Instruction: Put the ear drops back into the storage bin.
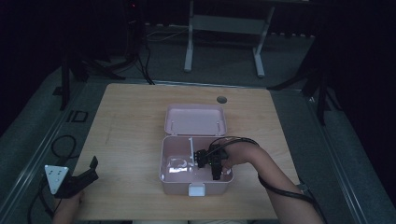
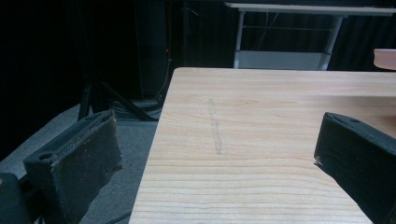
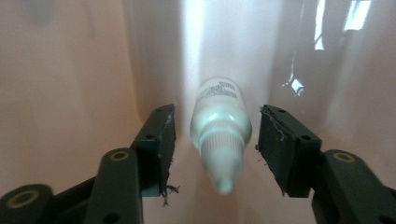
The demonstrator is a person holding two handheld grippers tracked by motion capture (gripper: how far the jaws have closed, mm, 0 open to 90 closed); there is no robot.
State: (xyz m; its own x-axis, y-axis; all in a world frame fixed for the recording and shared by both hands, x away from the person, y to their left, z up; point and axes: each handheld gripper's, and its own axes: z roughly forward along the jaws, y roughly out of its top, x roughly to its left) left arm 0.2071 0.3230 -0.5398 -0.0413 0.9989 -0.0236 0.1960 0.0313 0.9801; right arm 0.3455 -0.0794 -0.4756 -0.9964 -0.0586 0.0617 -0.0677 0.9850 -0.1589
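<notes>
Lying between the right gripper's parted, untouching jaws, the white bottle's label print is unreadable.

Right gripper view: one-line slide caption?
Right gripper inside pink box, open jaws flanking a small white bottle.

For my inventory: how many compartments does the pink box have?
2: a left compartment holding something clear, and a right compartment where the right claw stands around a small white bottle.

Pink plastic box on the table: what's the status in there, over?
Right gripper inside the pink plastic box, fingers open, clear of the small white dropper bottle. Left gripper open, idle over the wooden table. Nothing in the way.
</notes>
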